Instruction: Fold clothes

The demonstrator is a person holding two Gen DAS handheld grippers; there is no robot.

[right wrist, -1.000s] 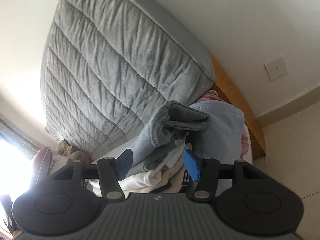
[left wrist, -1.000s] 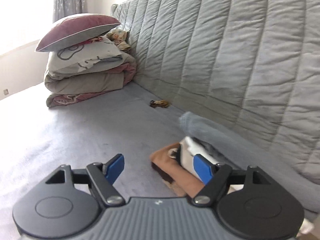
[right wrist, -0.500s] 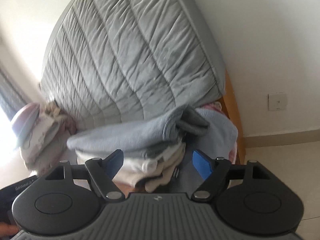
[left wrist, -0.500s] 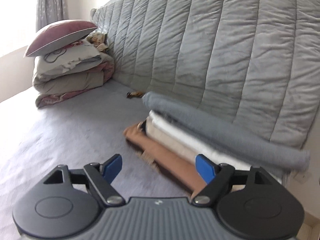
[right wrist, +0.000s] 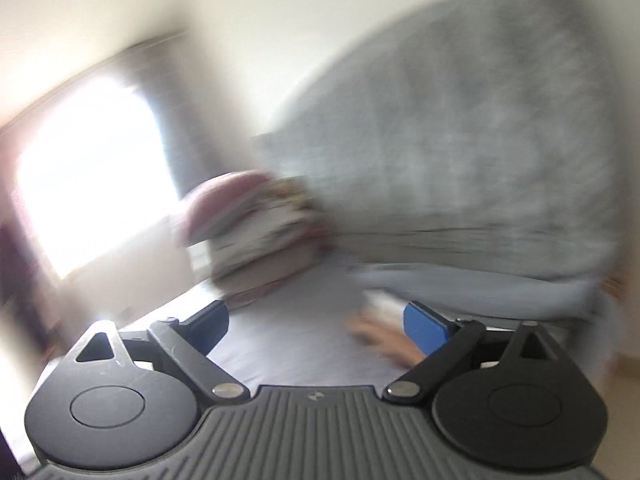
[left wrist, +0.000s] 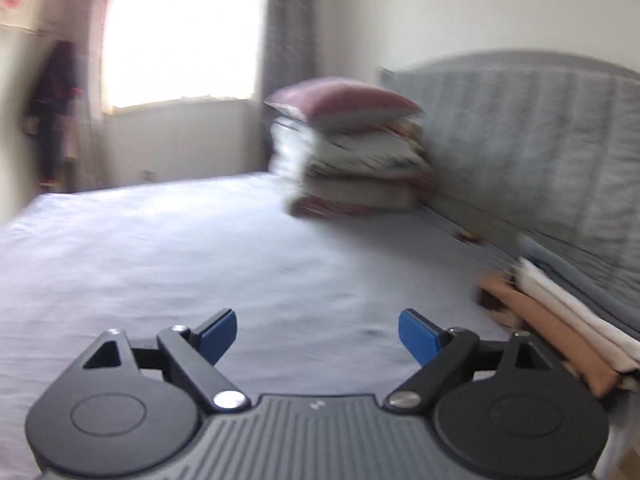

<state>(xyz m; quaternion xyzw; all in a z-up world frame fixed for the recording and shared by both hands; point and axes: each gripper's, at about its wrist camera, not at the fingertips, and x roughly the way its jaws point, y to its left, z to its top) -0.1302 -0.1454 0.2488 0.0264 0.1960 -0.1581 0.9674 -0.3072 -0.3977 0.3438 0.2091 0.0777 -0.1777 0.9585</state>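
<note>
A stack of folded clothes (left wrist: 560, 320) lies at the bed's right side against the headboard, with a tan piece at the bottom, white ones above and a grey one on top. My left gripper (left wrist: 318, 334) is open over the bare sheet, left of the stack, holding nothing. In the blurred right wrist view the same stack (right wrist: 384, 328) shows as a tan and white smear under a grey garment (right wrist: 480, 284). My right gripper (right wrist: 316, 324) is open and empty, with its right pad in front of the stack.
The bed sheet (left wrist: 180, 256) is pale lilac. A pile of folded bedding topped by a mauve pillow (left wrist: 344, 104) stands at the far corner by the quilted grey headboard (left wrist: 540, 140). A bright window (left wrist: 180, 36) and curtain are behind. A small dark item (left wrist: 466, 236) lies near the headboard.
Both grippers have swung left, away from the clothes stack toward the window and pillow pile. The stack has slid to the right edge of each view. Both views are motion-blurred.
</note>
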